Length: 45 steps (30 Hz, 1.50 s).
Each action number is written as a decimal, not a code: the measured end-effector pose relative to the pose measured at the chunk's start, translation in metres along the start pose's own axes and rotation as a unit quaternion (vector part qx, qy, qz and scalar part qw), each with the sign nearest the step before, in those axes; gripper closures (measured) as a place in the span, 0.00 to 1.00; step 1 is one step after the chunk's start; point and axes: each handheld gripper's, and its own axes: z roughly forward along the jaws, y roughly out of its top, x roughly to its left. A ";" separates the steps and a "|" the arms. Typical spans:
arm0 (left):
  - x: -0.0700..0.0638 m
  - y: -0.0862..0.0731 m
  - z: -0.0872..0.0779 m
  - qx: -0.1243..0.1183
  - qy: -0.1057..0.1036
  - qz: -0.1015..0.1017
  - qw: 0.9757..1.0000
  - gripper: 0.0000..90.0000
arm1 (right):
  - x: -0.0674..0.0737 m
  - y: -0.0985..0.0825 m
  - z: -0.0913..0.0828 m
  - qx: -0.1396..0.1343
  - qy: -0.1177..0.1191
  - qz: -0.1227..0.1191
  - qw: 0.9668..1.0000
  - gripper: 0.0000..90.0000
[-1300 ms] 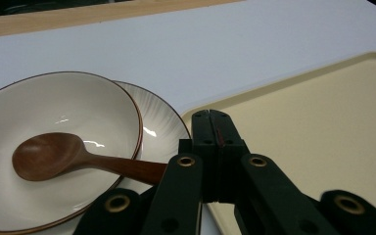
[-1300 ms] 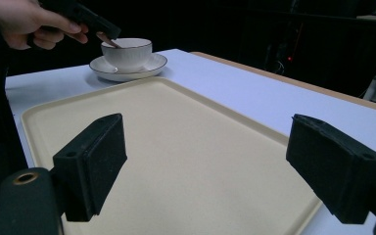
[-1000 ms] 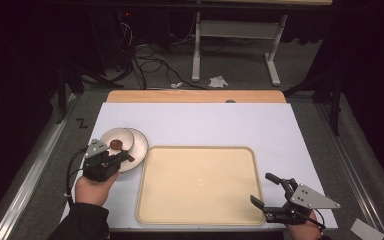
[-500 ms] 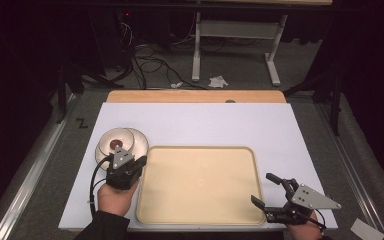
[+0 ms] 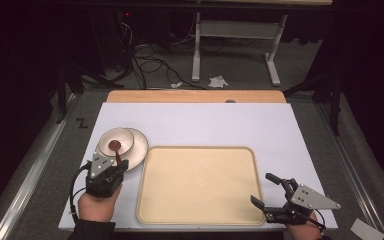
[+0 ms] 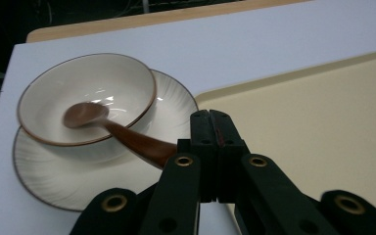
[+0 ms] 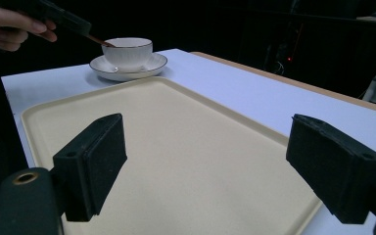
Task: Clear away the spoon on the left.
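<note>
A white bowl (image 5: 106, 136) (image 6: 98, 73) (image 7: 127, 53) stands on a white saucer (image 5: 139, 148) (image 6: 174, 100) at the table's left. A brown wooden spoon (image 5: 115, 147) (image 6: 122, 134) rests its scoop in the bowl, and its handle runs back to my left gripper (image 5: 120, 163) (image 6: 209, 115), which is shut on the handle's end just in front of the saucer. My right gripper (image 5: 261, 188) (image 7: 215, 156) hovers open and holds nothing over the near right corner of a cream tray (image 5: 200, 185) (image 6: 323, 122) (image 7: 176, 132).
The tray lies flat on the white tabletop (image 5: 220, 125), right of the saucer and close beside it. A wooden strip (image 5: 195, 96) runs along the table's far edge. Beyond it are a metal stand's legs (image 5: 232, 45) and cables on the floor.
My left hand swung right toward the tray, then came back left and nearer the front edge, still on the spoon handle. The right gripper has stayed put.
</note>
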 end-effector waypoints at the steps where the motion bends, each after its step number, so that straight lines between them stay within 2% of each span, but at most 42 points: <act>1: 0.000 0.000 0.000 0.000 0.000 0.000 1.000 0.99 | 0.000 0.000 0.000 0.000 -0.001 0.000 1.000 0.18; 4: 0.006 -0.003 -0.007 0.000 0.015 0.000 1.000 0.99 | 0.000 0.000 -0.001 0.000 -0.003 -0.001 1.000 0.18; 11: 0.016 -0.010 -0.022 -0.006 0.029 -0.005 1.000 0.99 | 0.001 0.001 0.000 0.001 0.000 -0.005 1.000 0.18; 13: 0.022 -0.015 -0.032 -0.011 0.030 -0.015 0.999 0.99 | 0.002 0.001 0.001 0.003 -0.001 -0.002 1.000 0.18; 17: 0.029 -0.021 -0.041 -0.013 0.040 -0.018 0.999 0.99 | 0.001 0.001 0.001 0.003 -0.001 -0.002 1.000 0.18; 19: 0.038 -0.027 -0.049 -0.016 0.048 -0.026 0.998 0.99 | 0.001 0.001 0.000 0.002 -0.002 -0.004 1.000 0.18; 24: 0.052 -0.033 -0.059 -0.022 0.055 -0.044 0.997 0.99 | 0.001 0.000 0.000 0.003 -0.002 0.001 1.000 0.18; 27: 0.054 -0.034 -0.062 -0.023 0.057 -0.045 0.997 0.97 | 0.000 0.000 0.000 0.002 -0.001 0.000 1.000 0.18; 32: 0.057 -0.037 -0.066 -0.022 0.069 -0.044 0.996 0.81 | -0.001 0.000 -0.001 0.000 -0.002 -0.001 1.000 0.18; 33: 0.059 -0.038 -0.067 -0.021 0.069 -0.046 0.996 0.81 | -0.001 0.000 -0.001 0.000 -0.002 -0.001 1.000 0.18; 35: 0.063 -0.039 -0.069 -0.022 0.076 -0.051 0.996 0.67 | -0.001 0.000 -0.002 -0.001 -0.002 -0.001 1.000 0.18; 38: 0.066 -0.040 -0.072 -0.025 0.080 -0.056 0.995 0.57 | -0.002 0.000 -0.002 -0.001 -0.001 0.002 1.000 0.18; 41: 0.067 -0.040 -0.075 -0.027 0.077 -0.058 0.995 0.52 | -0.002 0.000 -0.001 0.000 -0.001 0.003 1.000 0.18; 42: 0.067 -0.038 -0.079 -0.032 0.068 -0.056 0.996 0.52 | -0.002 0.000 -0.001 0.000 -0.001 0.002 1.000 0.18; 45: 0.065 -0.036 -0.084 -0.041 0.065 -0.052 0.996 0.53 | -0.002 0.000 -0.001 0.001 -0.001 0.001 1.000 0.18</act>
